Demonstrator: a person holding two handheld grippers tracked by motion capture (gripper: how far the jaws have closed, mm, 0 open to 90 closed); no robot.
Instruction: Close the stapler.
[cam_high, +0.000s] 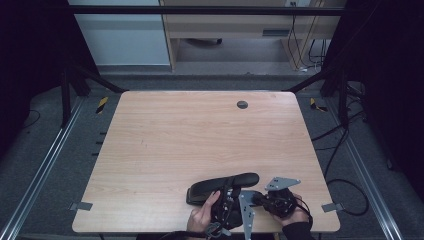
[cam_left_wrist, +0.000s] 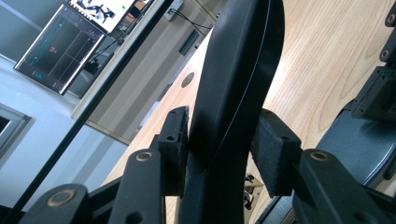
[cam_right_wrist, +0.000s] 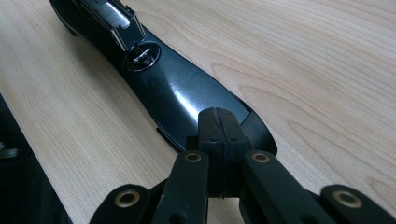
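A long black stapler (cam_high: 225, 186) lies near the table's front edge, between the two hands. My left gripper (cam_high: 227, 196) is shut on its upper arm (cam_left_wrist: 238, 70), with a pad against each side of it (cam_left_wrist: 222, 144). The arm rises away from the glossy base (cam_right_wrist: 177, 88), which lies flat on the wood with its metal anvil plate (cam_right_wrist: 142, 55) showing. My right gripper (cam_right_wrist: 218, 123) is shut, pads pressed together, with its tips on the near end of the base (cam_high: 260, 197). Whether the tips press down on it I cannot tell.
The wooden table (cam_high: 200, 135) has a round dark grommet (cam_high: 242, 104) near its far edge. Dark frame bars and cables stand around it. A lit monitor (cam_left_wrist: 60, 46) hangs beyond the table in the left gripper view.
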